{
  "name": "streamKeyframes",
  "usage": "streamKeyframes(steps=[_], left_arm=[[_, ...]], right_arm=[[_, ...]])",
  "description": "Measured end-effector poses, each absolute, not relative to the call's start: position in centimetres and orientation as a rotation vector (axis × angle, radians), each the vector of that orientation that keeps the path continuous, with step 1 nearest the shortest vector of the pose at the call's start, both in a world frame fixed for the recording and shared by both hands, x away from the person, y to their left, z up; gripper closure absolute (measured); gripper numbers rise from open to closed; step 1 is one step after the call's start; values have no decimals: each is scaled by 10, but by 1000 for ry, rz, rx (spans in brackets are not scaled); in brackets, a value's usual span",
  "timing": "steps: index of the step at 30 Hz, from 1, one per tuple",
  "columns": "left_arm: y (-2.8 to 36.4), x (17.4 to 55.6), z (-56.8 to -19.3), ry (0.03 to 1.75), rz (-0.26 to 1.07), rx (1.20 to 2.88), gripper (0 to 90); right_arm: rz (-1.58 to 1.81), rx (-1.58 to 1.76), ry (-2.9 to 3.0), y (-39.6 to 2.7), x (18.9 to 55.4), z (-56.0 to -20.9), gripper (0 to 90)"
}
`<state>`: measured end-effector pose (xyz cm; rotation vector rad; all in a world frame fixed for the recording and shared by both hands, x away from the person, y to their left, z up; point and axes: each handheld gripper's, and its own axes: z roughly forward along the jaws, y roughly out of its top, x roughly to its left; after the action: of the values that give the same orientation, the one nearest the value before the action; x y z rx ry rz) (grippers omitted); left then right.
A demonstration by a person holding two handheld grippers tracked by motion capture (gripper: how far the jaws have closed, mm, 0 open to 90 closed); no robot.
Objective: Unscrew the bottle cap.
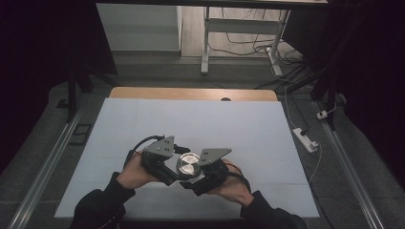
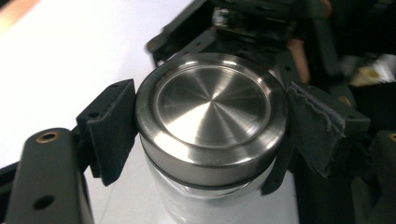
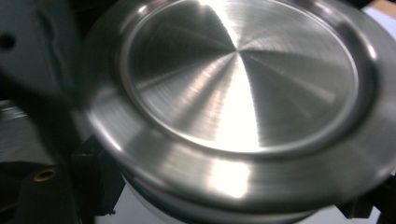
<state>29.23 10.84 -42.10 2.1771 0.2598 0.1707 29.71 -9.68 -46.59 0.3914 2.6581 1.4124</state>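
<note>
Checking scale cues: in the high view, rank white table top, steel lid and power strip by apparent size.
1. White table top, by far the largest.
2. Steel lid and power strip on the floor: they look much alike in size, and the strip lies farther from the camera, so no ranking between them.

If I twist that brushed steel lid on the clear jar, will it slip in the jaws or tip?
The round brushed steel lid looks smooth and polished, so pads may slip. The clear jar appears glass: probably rigid, fragile. Tipping seems unlikely with the left gripper and right gripper flanking it.
</note>
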Motion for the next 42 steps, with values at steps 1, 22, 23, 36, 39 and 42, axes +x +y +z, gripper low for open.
streamKeyframes(steps=[1,22,23,36,39,42], left_arm=[[105,291,-422,291,206,2181,206],[94,290,-428,480,265,2186,187],[94,290,-429,485,259,2179,192],[113,292,-419,419,129,2119,197],[120,291,-410,392,189,2136,148],[124,292,-409,337,182,2145,101]], right_arm=[[1395,423,2645,-97,298,-466,153],[1280,581,2555,-101,306,-472,153],[1284,582,2552,-101,307,-472,153],[1317,613,2518,-108,310,-467,153],[1344,611,2521,-111,312,-466,153],[1374,583,2555,-111,311,-465,153]])
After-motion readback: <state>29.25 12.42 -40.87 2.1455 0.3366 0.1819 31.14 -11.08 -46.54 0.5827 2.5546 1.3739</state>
